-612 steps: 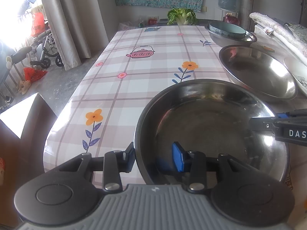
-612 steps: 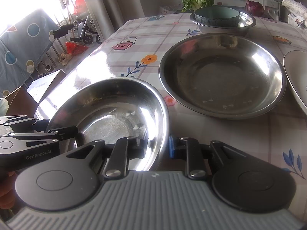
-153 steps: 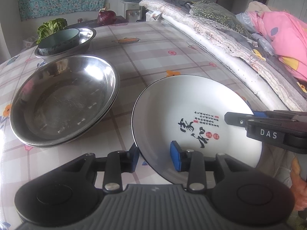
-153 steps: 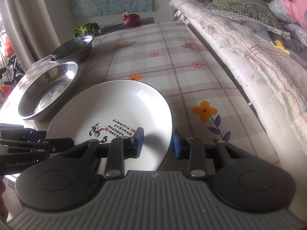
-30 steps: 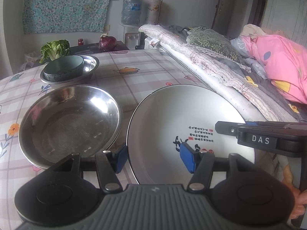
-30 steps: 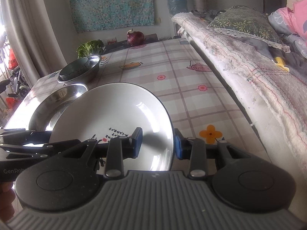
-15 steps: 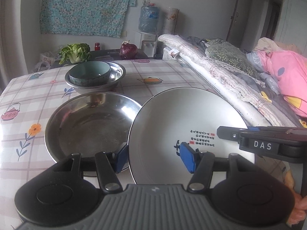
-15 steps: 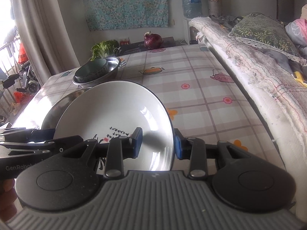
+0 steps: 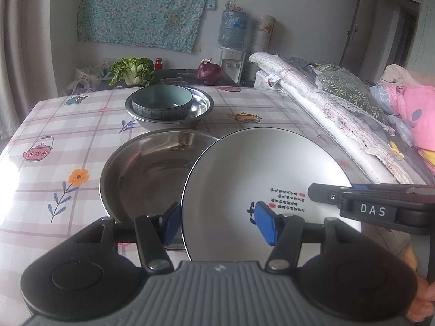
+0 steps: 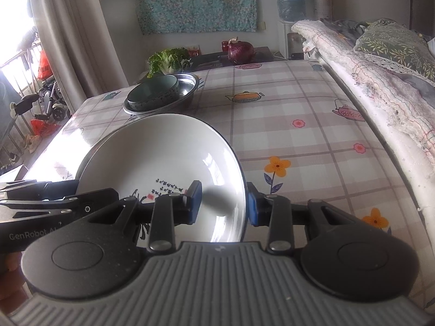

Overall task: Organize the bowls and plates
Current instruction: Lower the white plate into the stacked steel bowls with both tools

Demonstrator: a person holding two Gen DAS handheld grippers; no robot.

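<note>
A white plate (image 9: 258, 168) with black writing hangs tilted above the table, held at opposite rims. My left gripper (image 9: 218, 225) is shut on its near-left rim, one blue pad under it and one on its face. My right gripper (image 10: 223, 205) is shut on the plate (image 10: 163, 149) at its right rim; its body (image 9: 375, 209) shows at the right in the left wrist view. The plate overlaps the right rim of the wide steel basin (image 9: 146, 179) on the table. Behind it a teal bowl (image 9: 163, 103) sits inside a smaller steel bowl (image 9: 201, 108).
The checked tablecloth (image 10: 299, 103) stretches to the right. Rolled bedding (image 10: 380, 87) runs along the table's right edge. A cabbage (image 9: 133, 70) and a red onion (image 9: 208, 72) lie at the far end. A curtain (image 10: 81, 27) hangs at the left.
Both grippers have carried the plate leftward. It now overlaps the wide steel basin's right rim, and the stacked bowls sit more centred in the left view.
</note>
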